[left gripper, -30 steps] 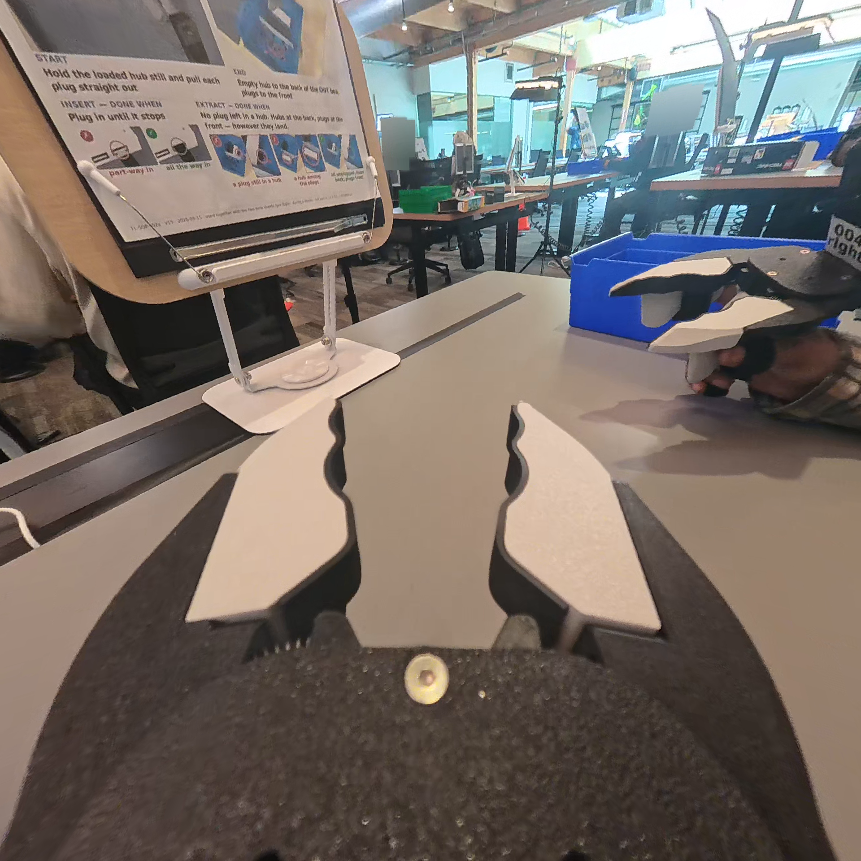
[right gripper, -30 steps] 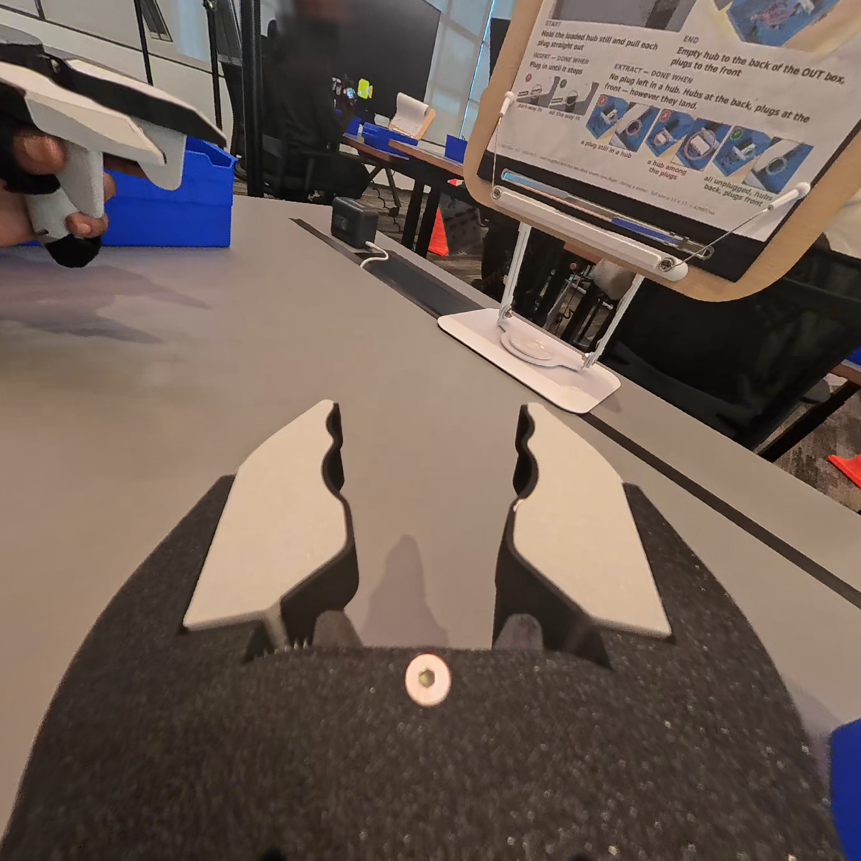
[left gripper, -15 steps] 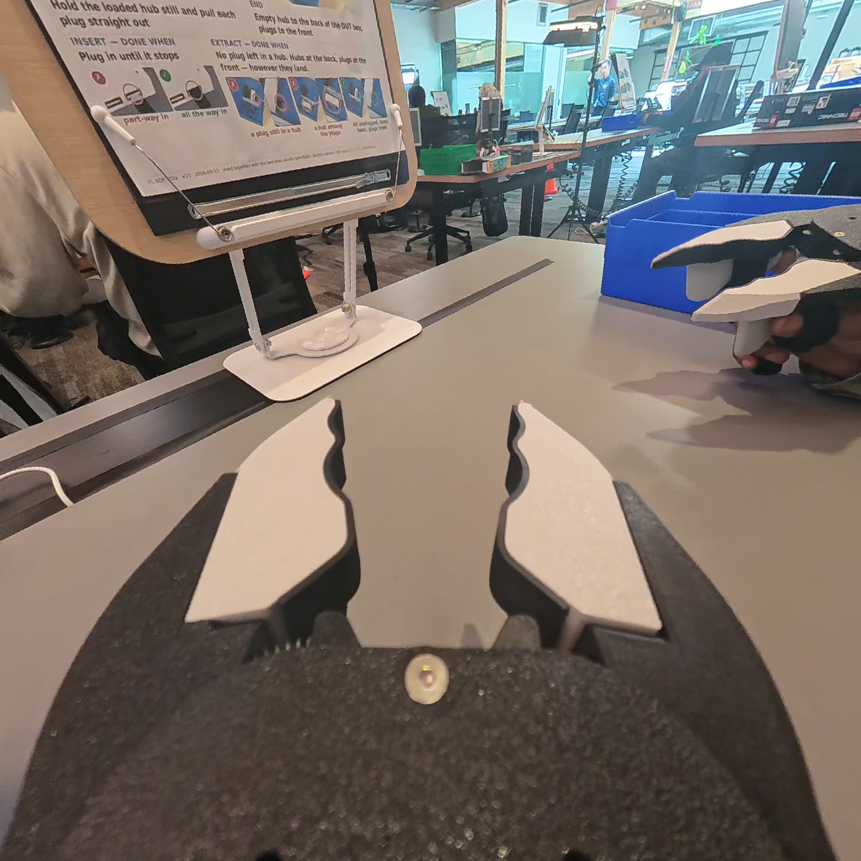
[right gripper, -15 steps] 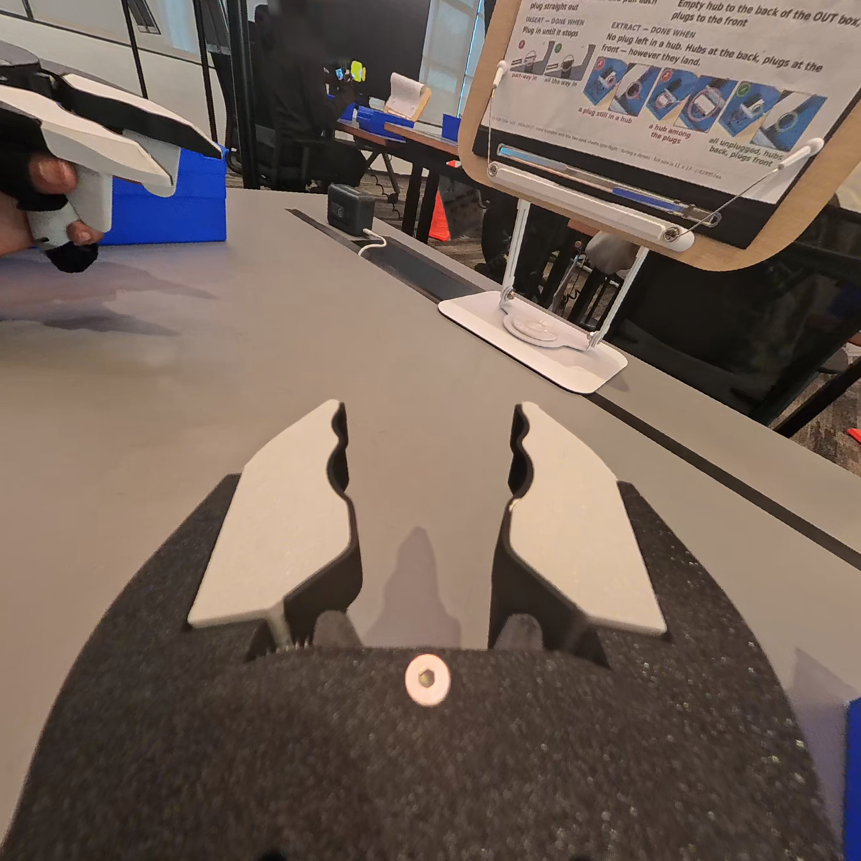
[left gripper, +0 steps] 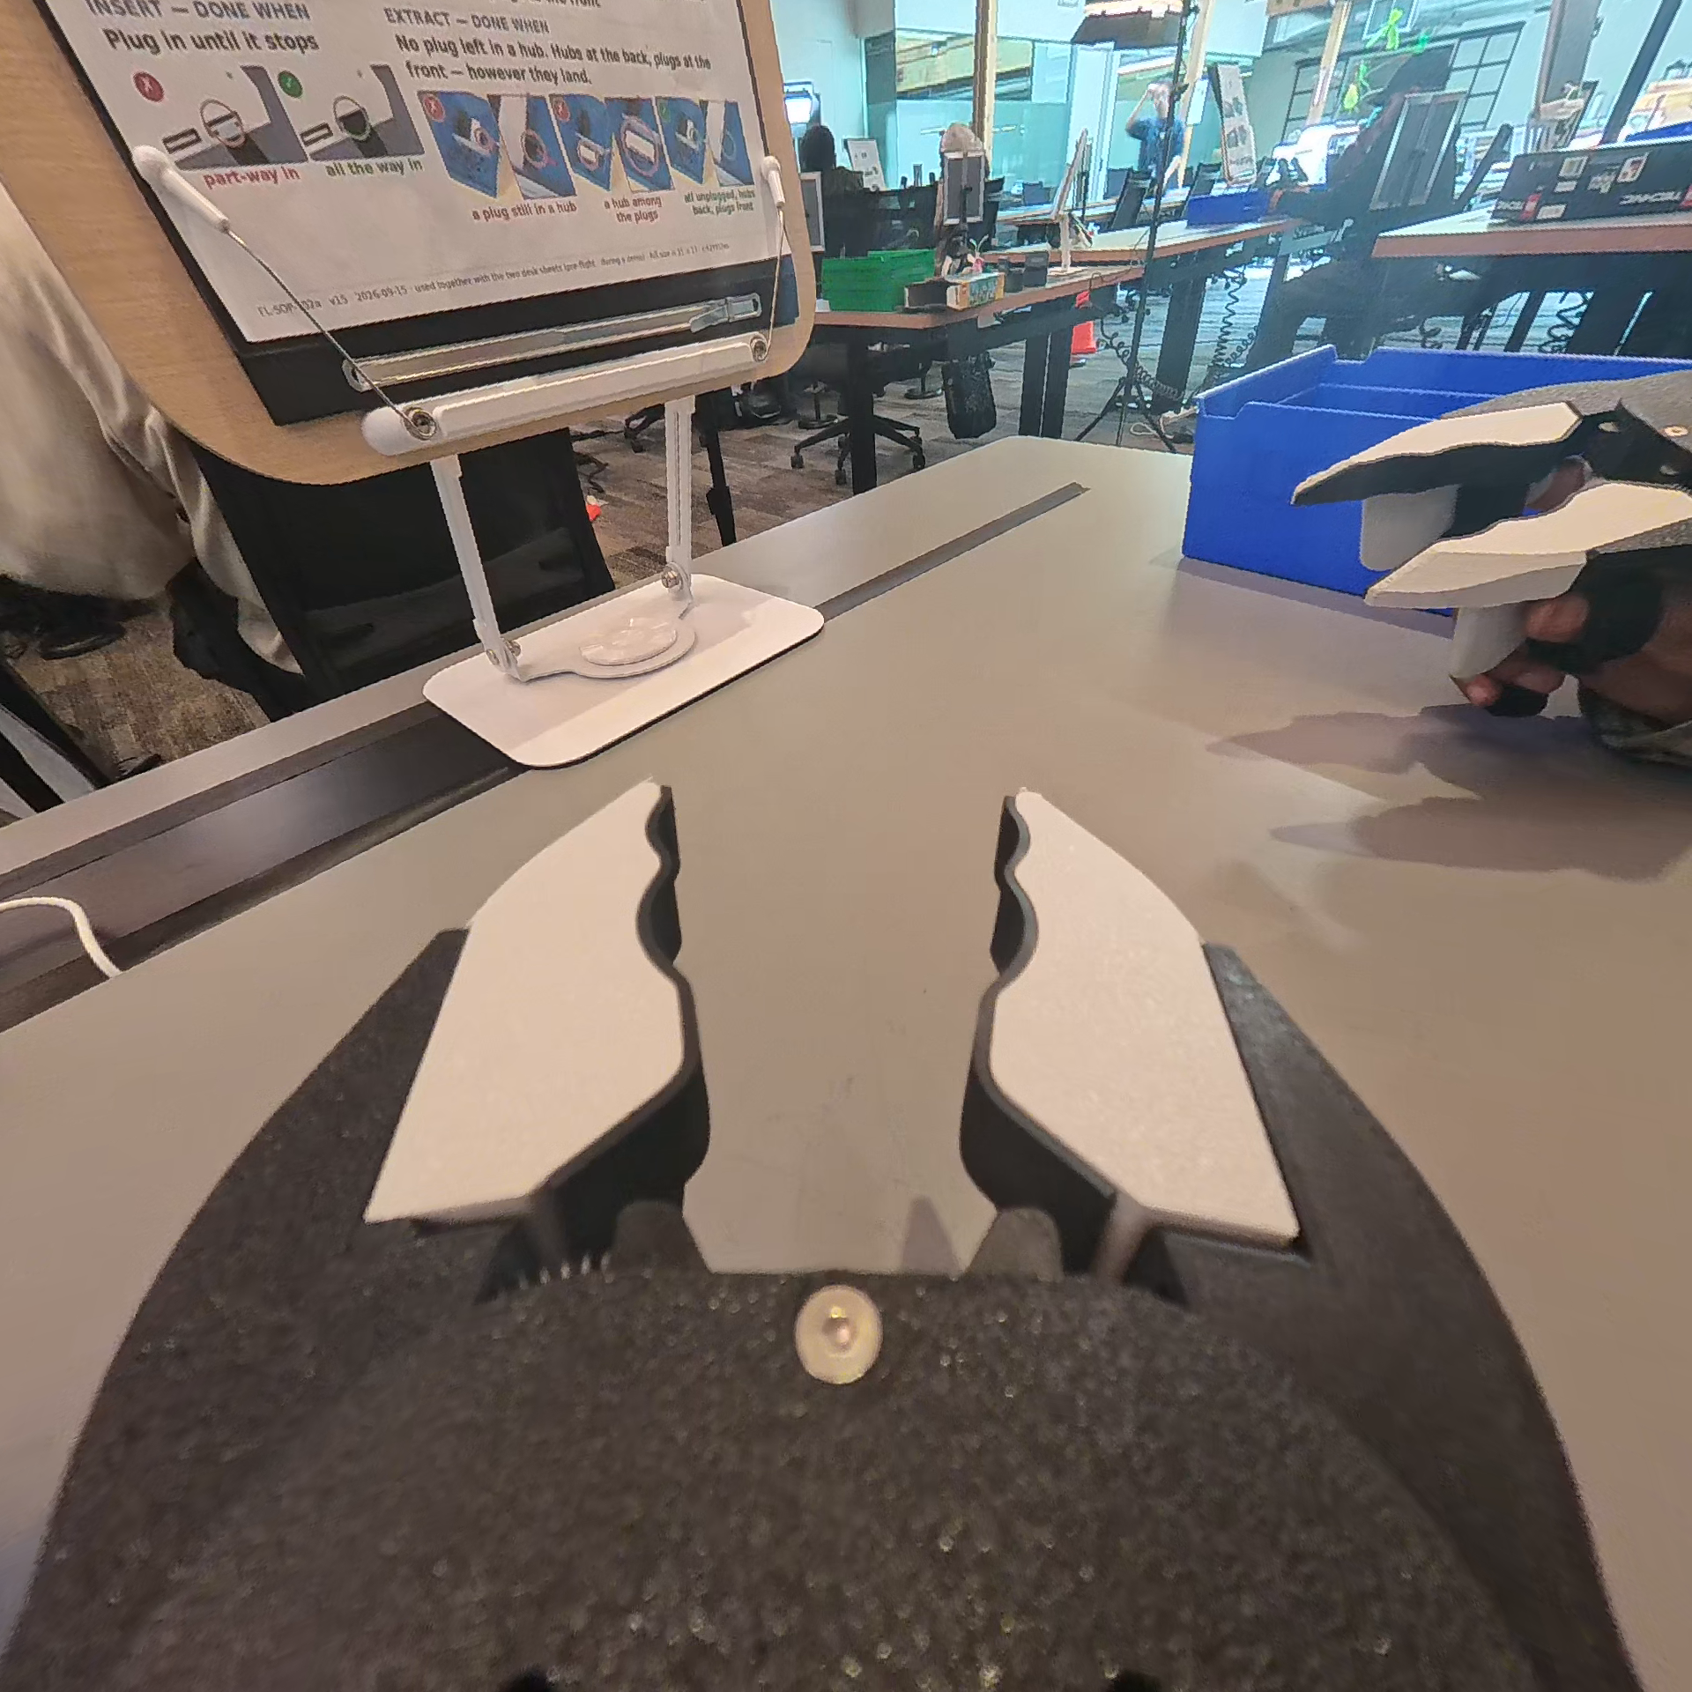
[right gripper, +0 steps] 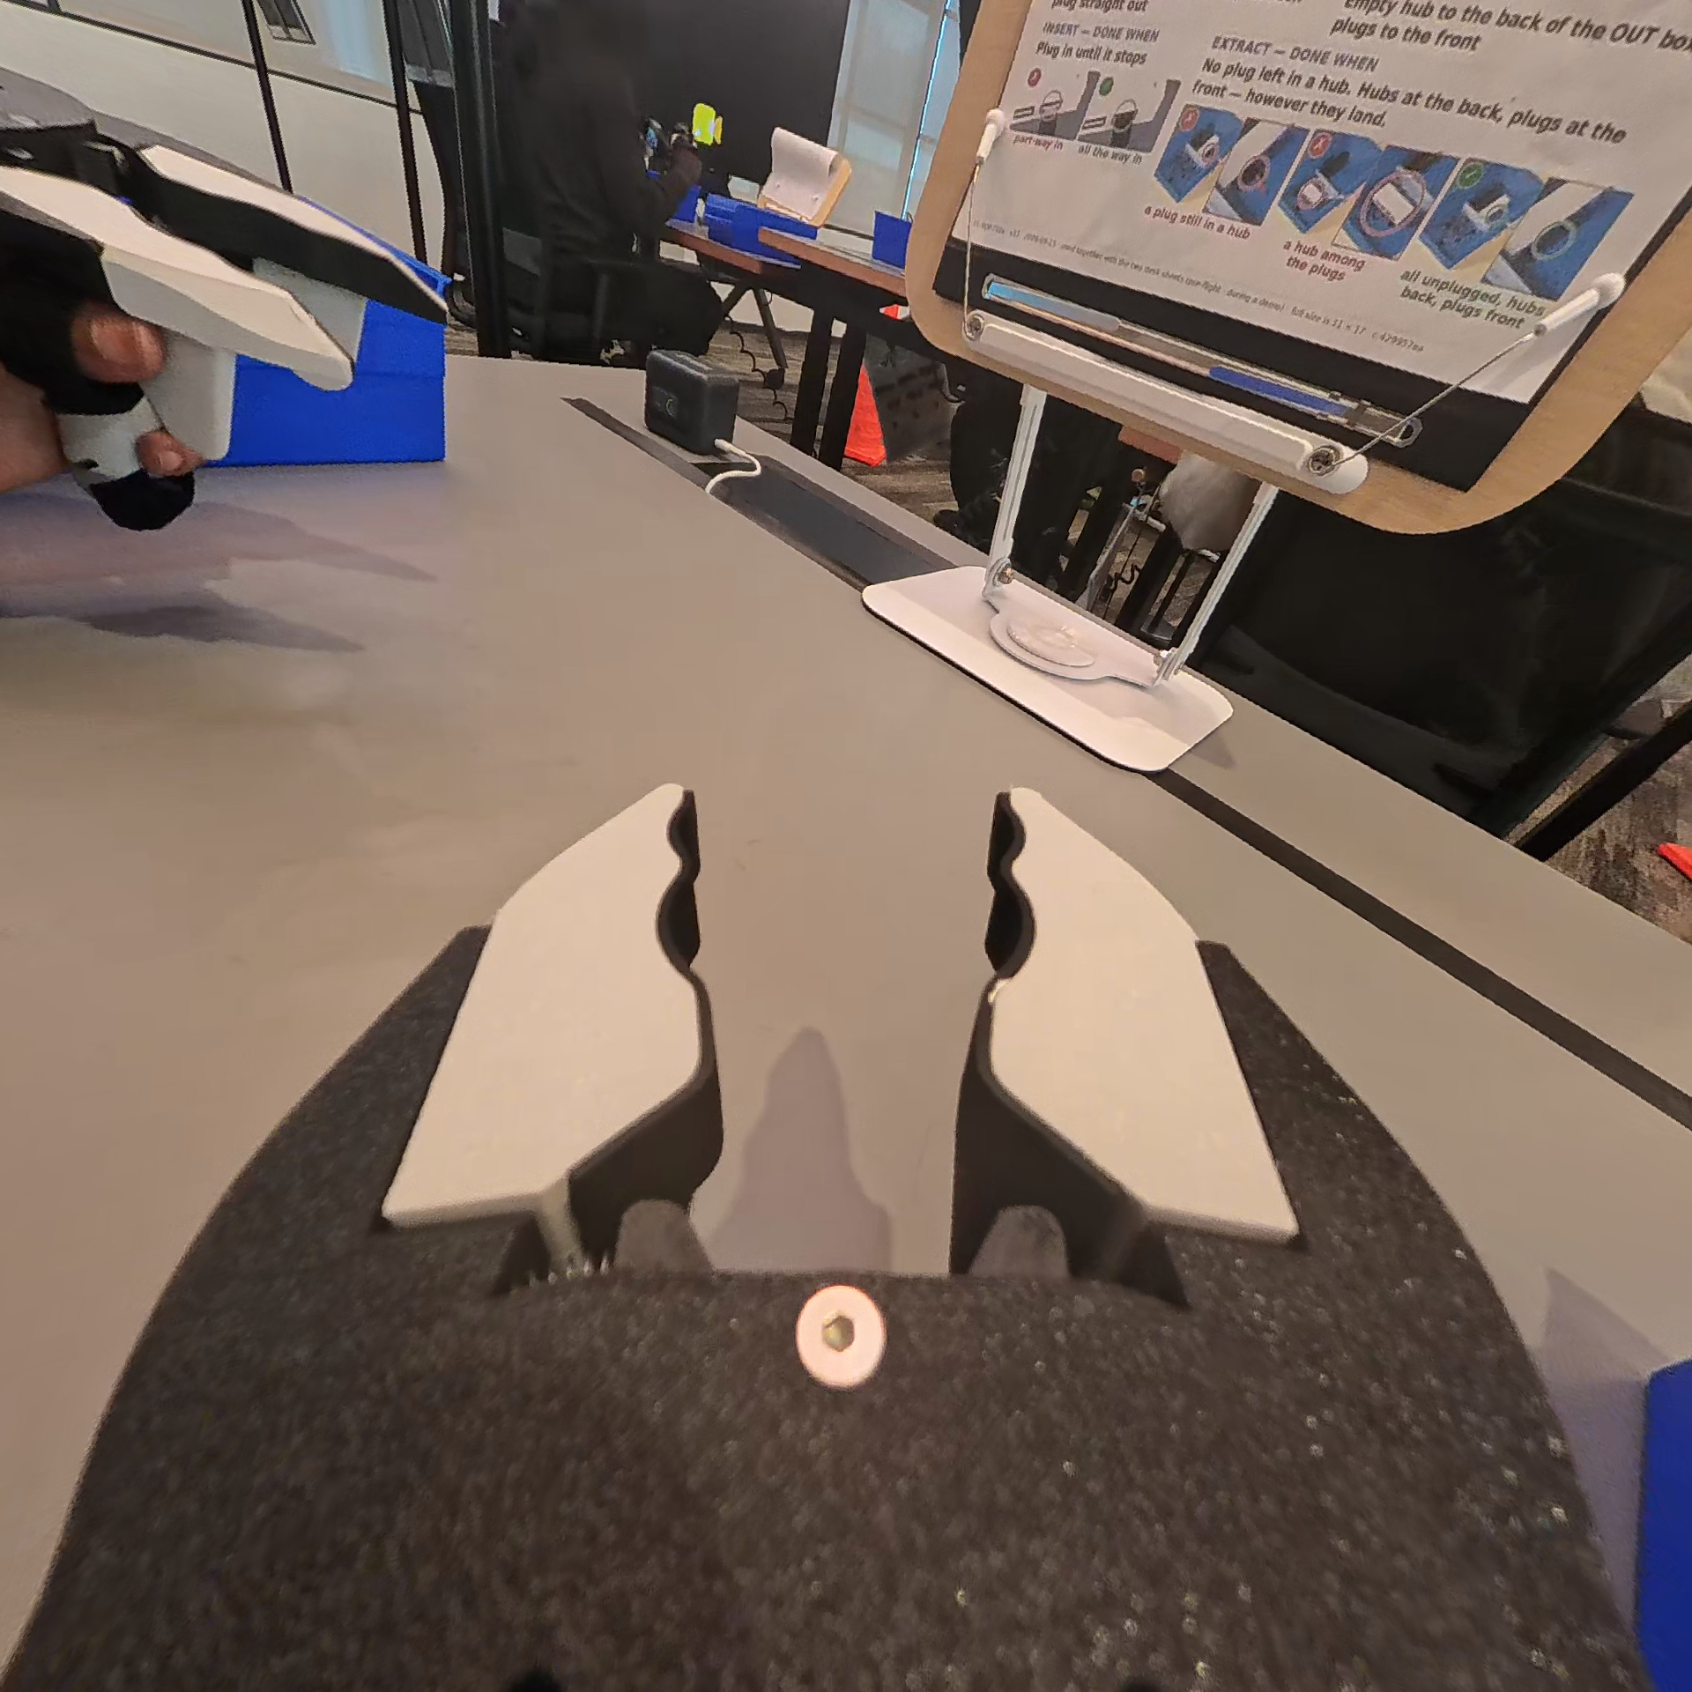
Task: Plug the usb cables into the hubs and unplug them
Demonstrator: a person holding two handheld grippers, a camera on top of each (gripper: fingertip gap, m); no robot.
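No usb cable or hub shows in either view. My left gripper (left gripper: 838, 792) is open and empty, low over the bare grey table (left gripper: 916, 696). My right gripper (right gripper: 842, 792) is open and empty too, over the same table (right gripper: 458, 732). The right gripper also shows at the right edge of the left wrist view (left gripper: 1355, 540), held in a gloved hand. The left gripper also shows at the upper left of the right wrist view (right gripper: 366, 339), held the same way.
A blue bin (left gripper: 1282, 494) stands on the table behind the right gripper, another blue bin (right gripper: 339, 394) behind the left one. An instruction board on a white stand (left gripper: 632, 677) (right gripper: 1053, 659) stands at the far edge. A black charger (right gripper: 687, 403) with a white cable sits by the table's dark channel.
Both grippers have tipped down and come a little lower toward the table; the board stands higher in both views. Both stay open and empty.
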